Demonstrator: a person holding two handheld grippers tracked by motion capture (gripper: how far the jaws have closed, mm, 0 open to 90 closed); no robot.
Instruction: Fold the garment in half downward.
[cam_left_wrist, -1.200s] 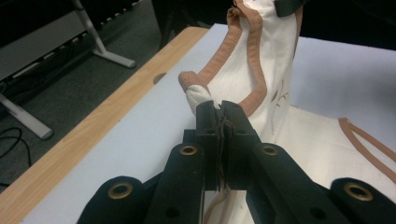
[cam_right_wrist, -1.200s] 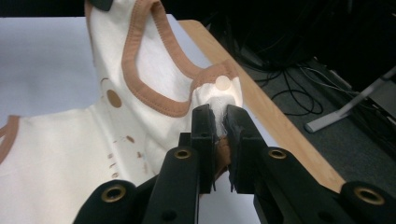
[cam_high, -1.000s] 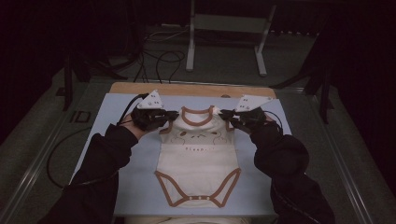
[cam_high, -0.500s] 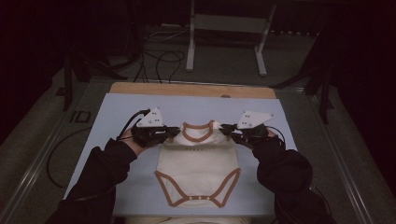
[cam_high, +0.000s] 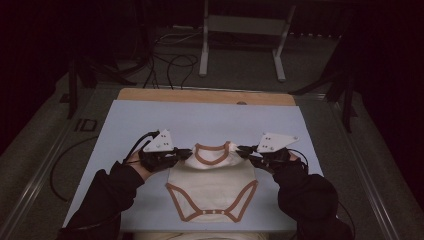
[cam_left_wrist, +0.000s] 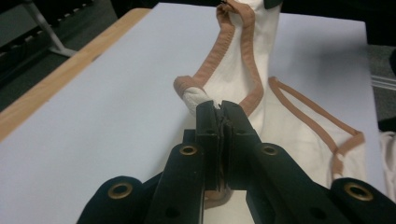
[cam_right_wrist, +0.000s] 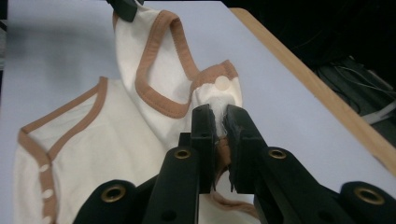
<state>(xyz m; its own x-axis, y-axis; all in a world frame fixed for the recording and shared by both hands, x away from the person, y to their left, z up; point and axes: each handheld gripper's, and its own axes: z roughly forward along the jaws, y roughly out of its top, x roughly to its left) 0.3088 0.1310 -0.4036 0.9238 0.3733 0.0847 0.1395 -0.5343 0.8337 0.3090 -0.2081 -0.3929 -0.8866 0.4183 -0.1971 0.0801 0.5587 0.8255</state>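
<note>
A cream baby bodysuit (cam_high: 212, 182) with brown trim lies on the pale blue table top (cam_high: 210, 120), neck toward the far side. My left gripper (cam_high: 184, 154) is shut on its left shoulder, and the left gripper view shows the cloth (cam_left_wrist: 243, 70) pinched between the jaws of that gripper (cam_left_wrist: 220, 107). My right gripper (cam_high: 243, 151) is shut on the right shoulder. The right gripper view shows my right gripper (cam_right_wrist: 217, 112) clamped just below a white snap (cam_right_wrist: 221, 83) on the bodysuit (cam_right_wrist: 154, 88). Between the two grippers the shoulders are held taut and slightly raised.
A wooden strip (cam_high: 205, 96) edges the far side of the table. Beyond it stand a metal frame (cam_high: 242, 37) and loose cables (cam_high: 170, 62) on the floor. A cable (cam_high: 60, 165) trails off the table's left side.
Both grippers have pulled the bodysuit toward the near edge of the table, keeping hold of its shoulders. The garment now lies closer to the person.
</note>
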